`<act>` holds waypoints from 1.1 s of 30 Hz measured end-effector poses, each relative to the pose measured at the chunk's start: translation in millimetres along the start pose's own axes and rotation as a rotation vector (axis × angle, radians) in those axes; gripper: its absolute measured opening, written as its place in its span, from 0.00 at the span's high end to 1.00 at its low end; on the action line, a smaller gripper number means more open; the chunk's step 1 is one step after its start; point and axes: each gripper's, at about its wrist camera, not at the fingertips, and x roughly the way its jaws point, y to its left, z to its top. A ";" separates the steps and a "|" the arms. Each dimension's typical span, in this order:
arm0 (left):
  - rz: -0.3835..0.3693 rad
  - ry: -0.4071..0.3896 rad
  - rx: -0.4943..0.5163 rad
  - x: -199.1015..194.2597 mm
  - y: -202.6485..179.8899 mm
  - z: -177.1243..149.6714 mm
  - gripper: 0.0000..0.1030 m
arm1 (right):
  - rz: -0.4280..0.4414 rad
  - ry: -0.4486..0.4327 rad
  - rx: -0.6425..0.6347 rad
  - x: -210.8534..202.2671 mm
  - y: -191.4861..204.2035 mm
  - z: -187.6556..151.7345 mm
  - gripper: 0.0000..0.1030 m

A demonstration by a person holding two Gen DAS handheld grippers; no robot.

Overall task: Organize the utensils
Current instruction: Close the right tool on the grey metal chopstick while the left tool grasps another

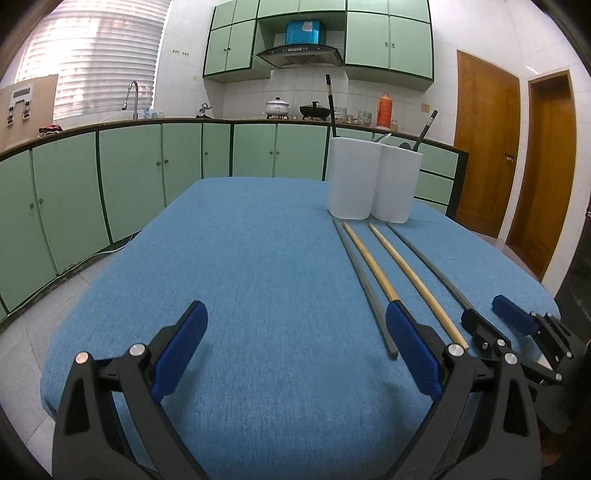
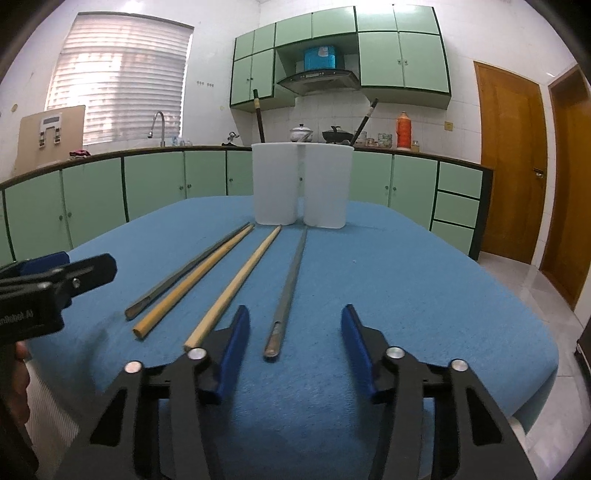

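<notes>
**Little legible text in either view**

The only lettering that shows is white print on the black body of the left gripper (image 2: 85,275), at the near left edge of the right wrist view; it is cut off by the frame and appears mirrored or upside down, reading roughly "Robot AI", though the first letters are lost; the blue box (image 1: 305,32) above the range hood at the far wall carries a pale label, too small and blurred to read; nothing else bears readable marks.
</notes>
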 end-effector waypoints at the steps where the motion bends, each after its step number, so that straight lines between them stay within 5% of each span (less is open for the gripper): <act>1: -0.001 -0.001 -0.003 -0.4 0.6 -0.2 0.08 | -0.002 -0.002 -0.003 -0.1 0.9 0.0 0.57; 11: -0.013 0.000 -0.004 -3.7 1.6 -5.4 0.08 | 0.035 -0.023 -0.004 -1.4 4.8 -2.8 0.88; 26: -0.046 0.025 0.027 3.1 -28.0 -15.8 0.09 | 0.023 -0.029 0.044 -10.1 -17.3 -7.8 0.92; 29: -0.044 0.029 0.041 6.5 -34.0 -18.4 0.24 | 0.023 -0.029 0.049 -12.6 -21.9 -9.6 0.92; 33: -0.042 0.014 0.035 4.5 -34.5 -17.3 0.25 | 0.026 -0.028 0.055 -14.9 -24.6 -9.9 0.92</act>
